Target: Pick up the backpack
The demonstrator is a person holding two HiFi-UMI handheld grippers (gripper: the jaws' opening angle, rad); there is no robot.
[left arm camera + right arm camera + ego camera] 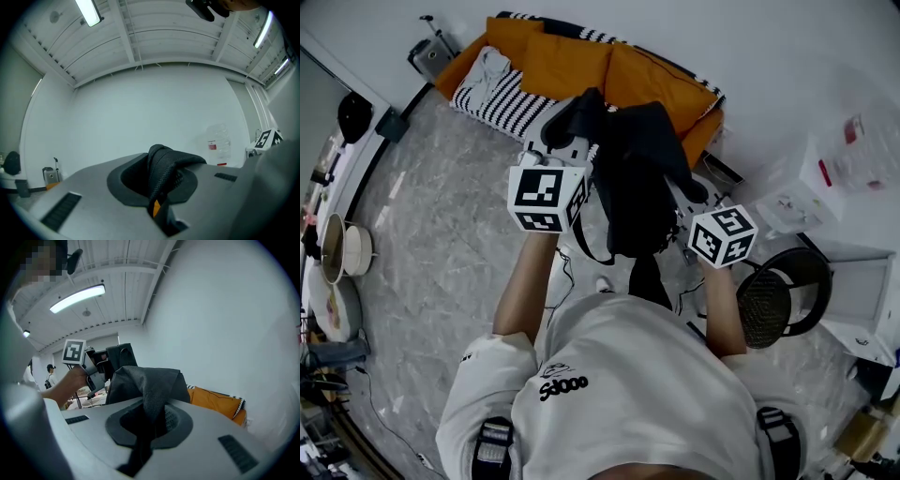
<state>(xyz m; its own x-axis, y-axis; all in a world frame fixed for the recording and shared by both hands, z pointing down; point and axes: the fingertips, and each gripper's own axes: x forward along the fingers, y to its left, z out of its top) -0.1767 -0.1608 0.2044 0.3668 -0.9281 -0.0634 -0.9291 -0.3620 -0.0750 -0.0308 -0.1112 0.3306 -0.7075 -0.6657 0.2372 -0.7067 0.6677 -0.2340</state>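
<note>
The black backpack [633, 178] hangs off the floor between my two grippers, its loose straps dangling below it. My left gripper [567, 150], with its marker cube, is shut on a black webbing strap [161, 173] of the backpack; that strap bunches up between the jaws in the left gripper view. My right gripper [680, 206] is shut on a fold of the backpack's black fabric [150, 385], which rises out of the jaws in the right gripper view. That view also shows the left gripper [91, 369] in the person's hand at the bag's far side.
An orange sofa [581, 66] with a striped cushion [502, 94] stands against the wall beyond the bag. A round black mesh object [778, 295] and white boxes [825, 178] are at the right. Pots [342, 248] and cables line the left edge of the grey floor.
</note>
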